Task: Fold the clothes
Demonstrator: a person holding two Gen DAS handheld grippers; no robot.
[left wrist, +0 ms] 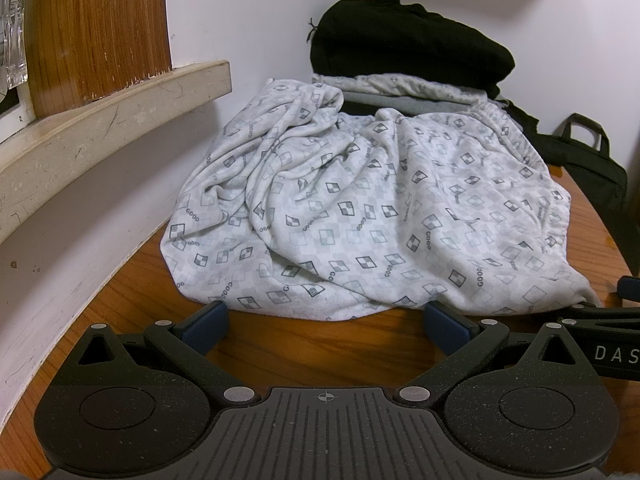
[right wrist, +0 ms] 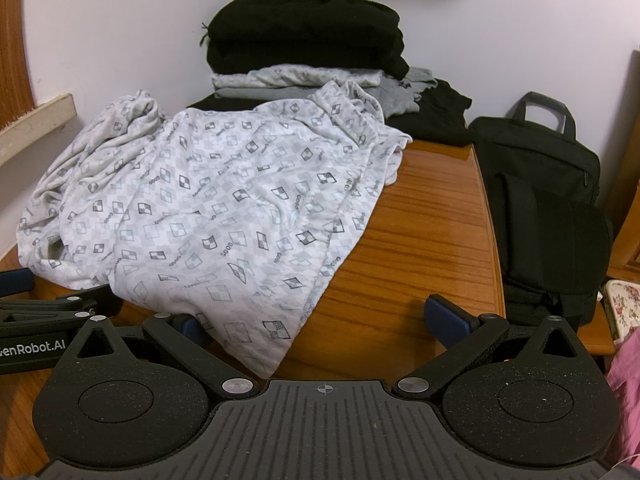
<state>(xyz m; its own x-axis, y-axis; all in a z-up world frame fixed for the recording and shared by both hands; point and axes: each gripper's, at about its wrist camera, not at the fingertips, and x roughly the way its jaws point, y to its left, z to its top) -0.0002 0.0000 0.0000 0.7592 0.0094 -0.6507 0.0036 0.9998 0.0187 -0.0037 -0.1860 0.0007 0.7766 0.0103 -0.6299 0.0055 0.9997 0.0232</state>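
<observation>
Left wrist view: crumpled white patterned garment (left wrist: 360, 216) heaped on table (left wrist: 320, 344).

Bare counter (right wrist: 408, 232) lies right of the crumpled garment (right wrist: 208, 208); folded stack (right wrist: 304, 52) and black bag (right wrist: 548, 208) block beyond.

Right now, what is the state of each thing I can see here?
Patterned garment: crumpled, unfolded, on the table.
Stack of clothes: folded, piled by the wall.
Black bag: upright beside the table.
Left gripper: open, at the garment's near edge.
Right gripper: open, fabric lies between its fingers.
</observation>
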